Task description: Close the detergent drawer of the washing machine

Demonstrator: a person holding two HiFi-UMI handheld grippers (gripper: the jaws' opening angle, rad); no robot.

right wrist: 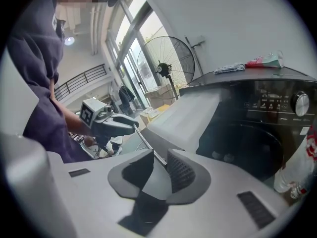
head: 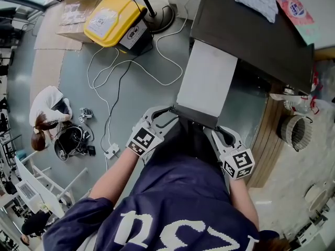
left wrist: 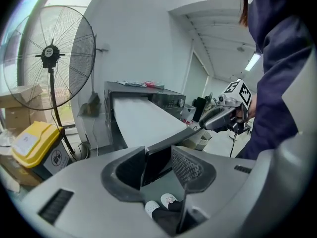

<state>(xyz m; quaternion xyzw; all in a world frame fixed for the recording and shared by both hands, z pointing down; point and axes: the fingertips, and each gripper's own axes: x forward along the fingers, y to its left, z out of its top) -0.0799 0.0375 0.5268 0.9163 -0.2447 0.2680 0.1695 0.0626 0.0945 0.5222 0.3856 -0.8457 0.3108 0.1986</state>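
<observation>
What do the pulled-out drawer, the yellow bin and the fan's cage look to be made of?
The drawer: probably plastic, flat matte white top with a dark front edge. The yellow bin: moulded plastic, smooth with rounded corners. The fan cage: likely thin metal wire, fine see-through spokes.

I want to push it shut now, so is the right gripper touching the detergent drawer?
Touching. The right gripper view shows it: the jaws of the right gripper sit closed on the front edge of the detergent drawer, with no gap on either side.
</observation>
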